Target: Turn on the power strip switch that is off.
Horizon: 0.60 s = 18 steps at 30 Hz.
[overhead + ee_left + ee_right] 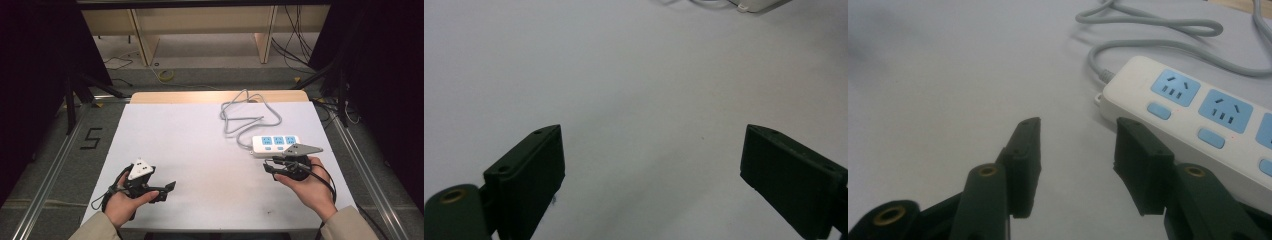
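Both grippers' jaws gape empty (left gripper (651, 170) wider, right gripper (1075, 160) less).

Even overhead light falls on my worktop (200, 145); its white sheet reads bright while the room at both sides drops into near black. Shadows are soft and short, sitting just under my hands. In the left gripper view the sheet looks flat grey, dimmer toward the bottom, with the near jaws slightly soft. In the right gripper view the power strip (1198, 115) is fairly sharp, its cable (1148, 25) softer farther back. All three pictures are grainy and low in detail.
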### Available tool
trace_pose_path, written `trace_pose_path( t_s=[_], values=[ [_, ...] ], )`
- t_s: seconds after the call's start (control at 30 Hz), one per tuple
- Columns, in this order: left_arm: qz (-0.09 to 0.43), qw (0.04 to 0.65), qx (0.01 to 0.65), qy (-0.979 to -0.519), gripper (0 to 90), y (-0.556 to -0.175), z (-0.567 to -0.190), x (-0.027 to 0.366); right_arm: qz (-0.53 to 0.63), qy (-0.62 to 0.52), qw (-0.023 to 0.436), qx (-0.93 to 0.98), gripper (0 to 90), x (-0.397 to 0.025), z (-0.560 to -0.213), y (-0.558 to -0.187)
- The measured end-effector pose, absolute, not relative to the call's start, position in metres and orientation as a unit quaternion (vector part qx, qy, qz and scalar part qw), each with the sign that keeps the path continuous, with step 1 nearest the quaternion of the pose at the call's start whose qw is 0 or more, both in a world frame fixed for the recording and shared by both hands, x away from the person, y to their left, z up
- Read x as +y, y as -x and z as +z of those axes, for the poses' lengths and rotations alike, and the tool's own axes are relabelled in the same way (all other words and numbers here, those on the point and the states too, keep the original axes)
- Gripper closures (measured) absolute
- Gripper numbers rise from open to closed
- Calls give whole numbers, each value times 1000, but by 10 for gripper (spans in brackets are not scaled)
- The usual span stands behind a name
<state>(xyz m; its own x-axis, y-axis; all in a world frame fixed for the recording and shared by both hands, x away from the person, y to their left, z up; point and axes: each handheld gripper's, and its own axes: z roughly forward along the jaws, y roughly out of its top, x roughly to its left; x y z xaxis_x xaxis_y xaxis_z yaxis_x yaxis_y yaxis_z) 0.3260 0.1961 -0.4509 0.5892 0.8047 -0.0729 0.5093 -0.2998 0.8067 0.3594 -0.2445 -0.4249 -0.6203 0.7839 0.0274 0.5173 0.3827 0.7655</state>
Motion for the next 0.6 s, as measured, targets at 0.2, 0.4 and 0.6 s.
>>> trace_pose_path(
  t_s=[0.2,0.4,0.6],
  values=[
    [177,420,417,-787,103,-324,-451,197,395,-382,175,817,467,-243,-427,-353],
    [178,417,412,-791,103,-322,-450,198,406,-372,177,816,422,-245,-433,-346],
    [179,416,409,-793,103,-321,-451,197,416,-370,184,810,366,-247,-433,-336]
  ],
)
